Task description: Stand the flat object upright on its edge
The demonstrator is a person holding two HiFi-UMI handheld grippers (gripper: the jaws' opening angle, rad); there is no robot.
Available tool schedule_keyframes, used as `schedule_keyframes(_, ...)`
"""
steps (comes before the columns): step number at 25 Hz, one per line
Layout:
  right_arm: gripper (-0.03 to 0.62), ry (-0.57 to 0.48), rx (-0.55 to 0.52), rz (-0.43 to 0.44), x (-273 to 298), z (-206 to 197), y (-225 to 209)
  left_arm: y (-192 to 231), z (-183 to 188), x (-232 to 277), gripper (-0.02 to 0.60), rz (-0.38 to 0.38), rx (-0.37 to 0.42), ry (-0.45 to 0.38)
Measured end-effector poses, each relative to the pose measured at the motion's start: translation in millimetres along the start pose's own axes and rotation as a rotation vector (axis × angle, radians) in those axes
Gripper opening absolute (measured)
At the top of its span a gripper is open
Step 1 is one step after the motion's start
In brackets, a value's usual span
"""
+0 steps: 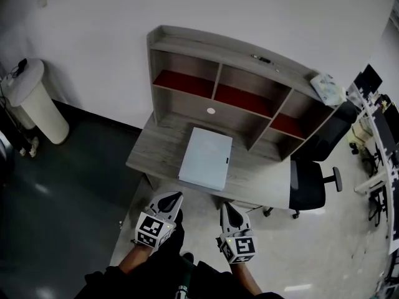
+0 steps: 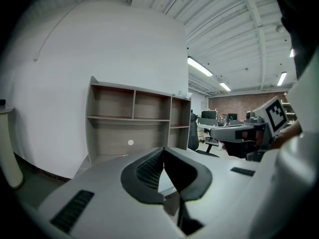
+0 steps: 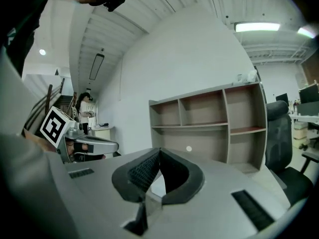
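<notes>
A pale blue-white flat slab [image 1: 206,157] lies flat on the grey wooden desk [image 1: 153,148], in front of the shelf unit. My left gripper [image 1: 176,195] hangs just short of the desk's near edge, below the slab's left corner, shut with nothing in it. My right gripper [image 1: 225,205] is beside it, below the slab's right corner, also shut and empty. In the left gripper view the jaws [image 2: 163,151] meet at the tips, and a sliver of the slab [image 2: 167,183] shows below them. The right gripper view shows the same closed tips [image 3: 159,151].
A grey shelf unit [image 1: 237,86] with red-floored compartments stands at the back of the desk against the white wall. A black office chair [image 1: 308,182] sits at the desk's right end. A white bin [image 1: 34,98] stands at the left. More desks lie far right.
</notes>
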State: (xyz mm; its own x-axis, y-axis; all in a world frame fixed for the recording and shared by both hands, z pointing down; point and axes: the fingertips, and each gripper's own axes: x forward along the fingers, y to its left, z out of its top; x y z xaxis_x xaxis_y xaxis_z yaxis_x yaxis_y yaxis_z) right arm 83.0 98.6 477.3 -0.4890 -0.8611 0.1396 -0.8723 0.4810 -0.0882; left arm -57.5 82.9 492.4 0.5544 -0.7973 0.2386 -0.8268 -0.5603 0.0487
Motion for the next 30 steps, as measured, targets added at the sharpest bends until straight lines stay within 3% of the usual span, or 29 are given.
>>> schedule_keyframes(8, 0.034, 0.021, -0.017, -0.040, 127.7, 19.1, -43.7, 84.6, 27.8, 114.9, 0.011, -0.093, 0.005, 0.002)
schedule_keyframes(14, 0.034, 0.038, -0.001, -0.100, 188.2, 34.0, -74.0, 126.1, 45.7, 173.6, 0.011, -0.152, 0.017, 0.018)
schedule_keyframes(23, 0.034, 0.053, 0.032, -0.123, 230.6, 37.1, -119.2, 141.3, 50.2, 233.1, 0.011, -0.179, -0.002, 0.053)
schedule_keyframes(30, 0.034, 0.078, 0.010, -0.068, 250.3, 28.9, -144.5, 138.7, 55.6, 270.0, 0.011, -0.149, -0.018, 0.063)
